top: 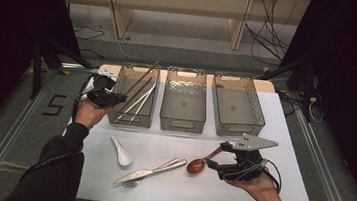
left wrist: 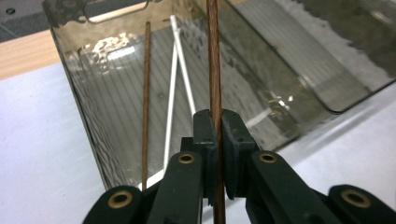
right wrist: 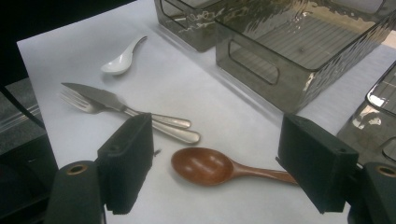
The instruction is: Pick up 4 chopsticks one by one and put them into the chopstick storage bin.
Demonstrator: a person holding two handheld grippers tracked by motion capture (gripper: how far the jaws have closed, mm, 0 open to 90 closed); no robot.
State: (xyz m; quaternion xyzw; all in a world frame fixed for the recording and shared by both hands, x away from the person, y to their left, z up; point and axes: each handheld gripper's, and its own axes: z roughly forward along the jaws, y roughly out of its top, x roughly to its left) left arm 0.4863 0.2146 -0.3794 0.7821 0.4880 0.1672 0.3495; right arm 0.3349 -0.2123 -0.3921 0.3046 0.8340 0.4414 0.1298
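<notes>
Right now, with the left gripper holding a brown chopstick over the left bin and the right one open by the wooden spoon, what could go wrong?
1. The left gripper pinches the brown chopstick at one narrow spot, so it may swing or slip on release and land outside the left bin.
2. The right gripper stands open around the wooden spoon; its handle is thin, so the jaws may close badly and push it into the knife.

Black left gripper (left wrist: 215, 135) with brass pivot pins; right gripper (top: 224, 155) carries a grey three-cornered plate (top: 257, 143); dark sleeve (top: 56, 168) at seven o'clock.
</notes>
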